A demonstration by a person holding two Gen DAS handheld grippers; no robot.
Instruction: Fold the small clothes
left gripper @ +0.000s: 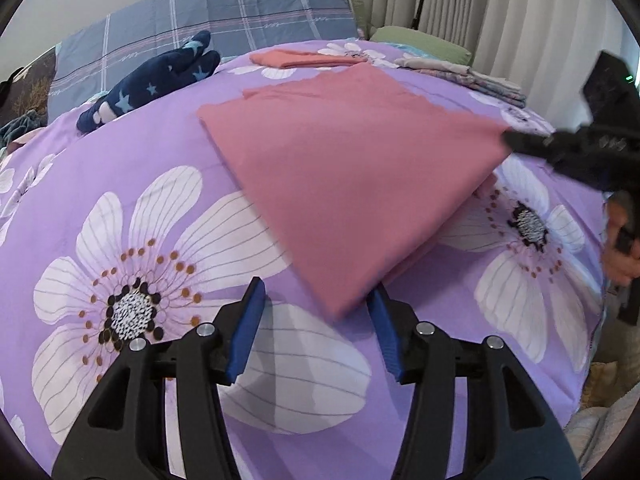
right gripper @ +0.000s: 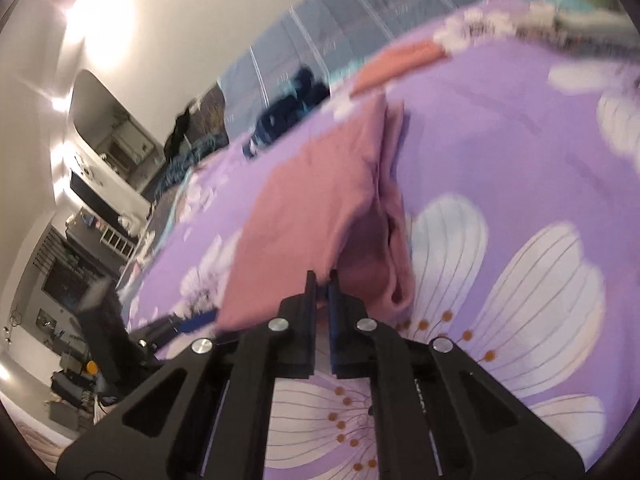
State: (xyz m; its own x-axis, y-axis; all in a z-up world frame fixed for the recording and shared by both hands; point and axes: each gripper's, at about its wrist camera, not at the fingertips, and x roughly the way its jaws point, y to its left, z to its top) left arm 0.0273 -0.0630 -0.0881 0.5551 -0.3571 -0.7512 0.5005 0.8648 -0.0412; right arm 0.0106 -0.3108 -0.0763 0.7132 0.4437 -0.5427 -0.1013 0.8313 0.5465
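Two grippers are working one pink cloth [left gripper: 352, 176] on a purple floral bedspread [left gripper: 140, 184]. Going L to R in the left wrist view: a navy star-print garment [left gripper: 156, 84] is lying at the far left near a grey-blue plaid pillow [left gripper: 224, 12]; a folded pink piece [left gripper: 296, 58] is sitting further back; the pink cloth is lying mid-bed, folded over w/ its near corner reaching between the left gripper [left gripper: 320, 300] fingers, which are standing about half open, blue pads not pressing on it. A stack of folded patterned clothes [left gripper: 480, 80] is sitting at the far right by a green pillow [left gripper: 420, 42]. The right gripper [left gripper: 516, 142] is coming in from the right edge, a hand [left gripper: 620, 240] holding its grip, tip pinching the cloth's right corner. In the right wrist view, blurred, the right gripper [right gripper: 322, 280] is standing shut on the cloth [right gripper: 304, 208] edge, fabric lifting off the bedspread [right gripper: 500, 140] there; the left gripper [right gripper: 188, 326] is showing at the lower left.
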